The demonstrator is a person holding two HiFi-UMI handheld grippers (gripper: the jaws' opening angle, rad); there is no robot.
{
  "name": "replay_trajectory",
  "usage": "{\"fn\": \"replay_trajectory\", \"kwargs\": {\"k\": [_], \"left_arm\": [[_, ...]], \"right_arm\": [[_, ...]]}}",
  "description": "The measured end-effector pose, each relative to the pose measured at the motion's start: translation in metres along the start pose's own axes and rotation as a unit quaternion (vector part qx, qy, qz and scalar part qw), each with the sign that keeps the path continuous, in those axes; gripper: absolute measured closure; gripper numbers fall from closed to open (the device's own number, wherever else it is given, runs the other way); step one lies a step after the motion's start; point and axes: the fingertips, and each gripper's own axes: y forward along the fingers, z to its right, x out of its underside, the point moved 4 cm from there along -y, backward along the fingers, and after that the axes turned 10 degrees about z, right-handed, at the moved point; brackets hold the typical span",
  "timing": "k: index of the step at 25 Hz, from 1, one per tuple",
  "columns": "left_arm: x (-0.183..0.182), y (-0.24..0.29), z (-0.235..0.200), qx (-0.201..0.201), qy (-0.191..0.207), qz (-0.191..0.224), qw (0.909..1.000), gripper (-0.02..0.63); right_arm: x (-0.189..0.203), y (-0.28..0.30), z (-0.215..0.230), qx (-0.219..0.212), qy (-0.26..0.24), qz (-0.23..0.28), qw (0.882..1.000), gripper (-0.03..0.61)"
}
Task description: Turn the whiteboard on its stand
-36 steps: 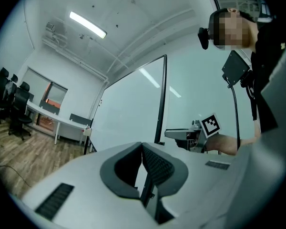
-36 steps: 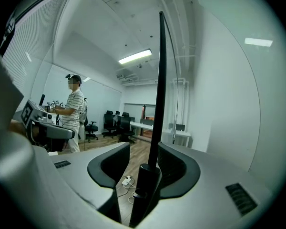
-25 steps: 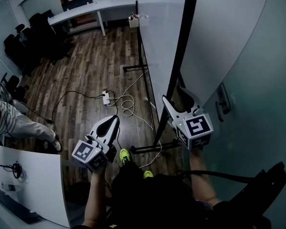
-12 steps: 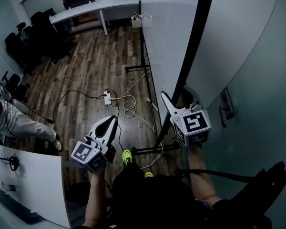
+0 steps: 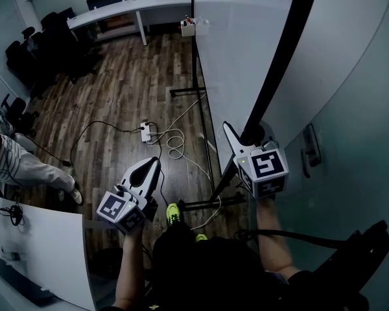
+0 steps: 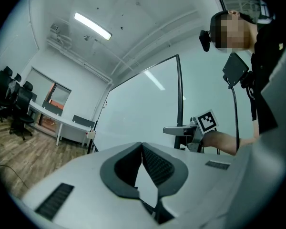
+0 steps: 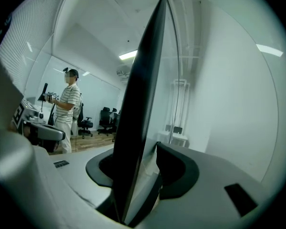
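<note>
The whiteboard [image 5: 233, 37] stands upright on its wheeled stand [image 5: 201, 203], seen nearly edge-on, with its black side frame [image 5: 285, 57] running down to my right gripper [image 5: 246, 135]. In the right gripper view that frame [image 7: 143, 104] sits between the jaws of the right gripper [image 7: 143, 156], which are closing around it; I see no firm press of the pads. My left gripper [image 5: 154, 164] hangs lower left over the floor, away from the board. Its jaws [image 6: 142, 147] are shut and hold nothing. The left gripper view shows the whiteboard [image 6: 143, 109] and the right gripper [image 6: 174, 129] at its edge.
A power strip with looped cables [image 5: 144, 131] lies on the wood floor beside the stand. A person in a striped shirt [image 5: 13, 161] stands at the left. A long white desk [image 5: 123, 8] and office chairs [image 5: 45, 44] are behind; a white table [image 5: 45, 251] lower left; a glass door handle [image 5: 310, 148] at right.
The board's black frame now leans further to the right in the head view, and my right gripper has shifted slightly right with it. The left gripper has not moved.
</note>
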Motion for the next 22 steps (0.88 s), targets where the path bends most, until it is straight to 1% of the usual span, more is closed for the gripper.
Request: {"fn": "replay_trajectory", "kwargs": {"k": [4, 12, 18, 22], "left_arm": [[0.002, 0.009, -0.002, 0.006, -0.003, 0.0, 1.0, 0.62], [0.014, 0.012, -0.007, 0.009, -0.014, -0.01, 0.9998, 0.62], [0.022, 0.017, -0.01, 0.006, -0.021, -0.02, 0.9996, 0.62], [0.021, 0.015, -0.012, 0.006, -0.024, -0.02, 0.9995, 0.62]], "right_arm": [[0.002, 0.005, 0.005, 0.005, 0.01, -0.003, 1.0, 0.4], [0.003, 0.014, 0.009, 0.037, 0.018, -0.001, 0.999, 0.417], [0.006, 0.028, 0.021, 0.037, 0.025, -0.001, 0.999, 0.42], [0.006, 0.037, 0.023, 0.035, 0.023, -0.002, 0.999, 0.42]]}}
